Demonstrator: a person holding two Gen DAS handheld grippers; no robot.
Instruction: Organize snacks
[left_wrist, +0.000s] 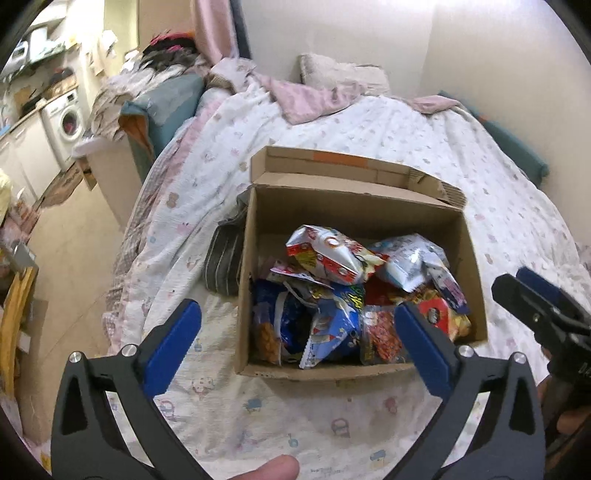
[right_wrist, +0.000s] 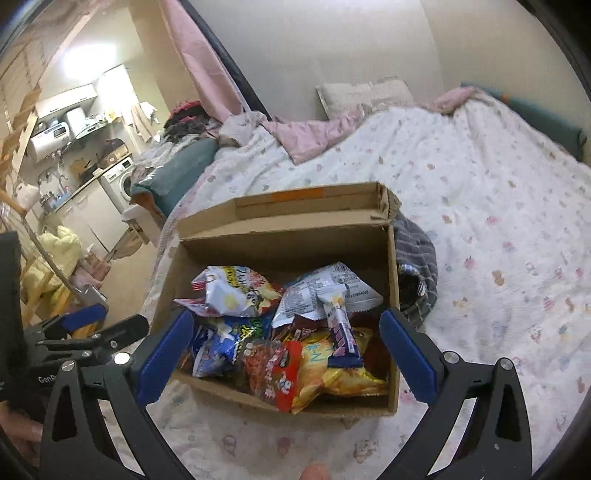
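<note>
Cardboard box sits on the bed, lid flap folded back on the far side. Snack packets heaped inside it, piled over one another, filling the floor of the box. Folded cloth lies on the bed touching the box's left wall in the left wrist view. Pillow at the far end of the bed, against the wall. Left of the bed, floor; beyond it a washing machine under a worktop. Left gripper hangs before the box's near wall; right gripper just beside it, to its right, over the near edge.
</note>
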